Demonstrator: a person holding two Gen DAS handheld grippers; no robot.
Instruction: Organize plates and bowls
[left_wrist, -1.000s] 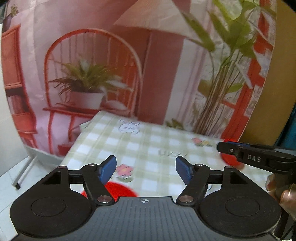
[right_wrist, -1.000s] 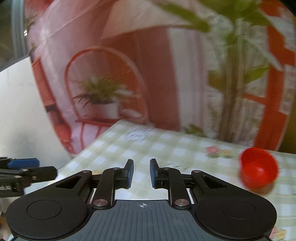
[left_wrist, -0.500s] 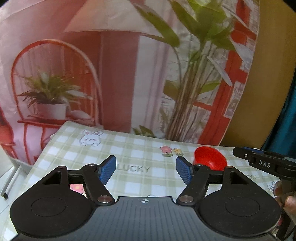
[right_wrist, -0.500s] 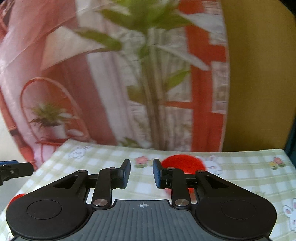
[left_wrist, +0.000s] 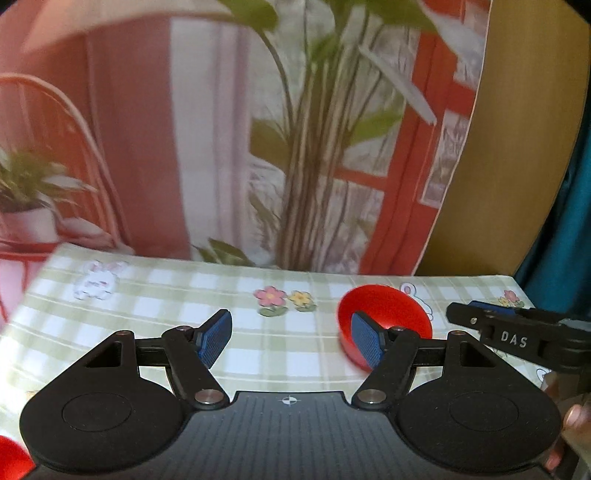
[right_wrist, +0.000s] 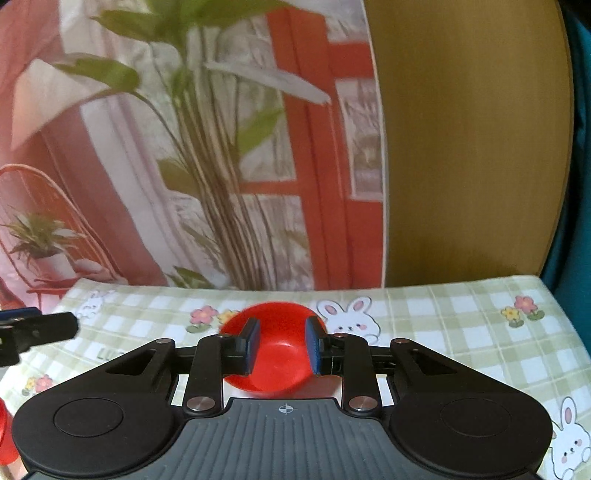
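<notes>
A red bowl sits upright on the green checked tablecloth. In the right wrist view it lies straight ahead, seen between the fingers of my right gripper, which is open and empty just short of it. In the left wrist view the same bowl is partly hidden behind the right finger of my left gripper, which is wide open and empty. My right gripper's tip shows at the right edge there. Another red object shows at the bottom left corner, mostly hidden.
A printed backdrop with plants and an orange window hangs behind the table's far edge. A tan wall and teal curtain stand to the right. The left gripper's tip shows at the left of the right wrist view.
Both views have swung to the right across the table. The red bowl now sits centred between the right gripper's fingers, which have opened wider. The left gripper stays wide open.
</notes>
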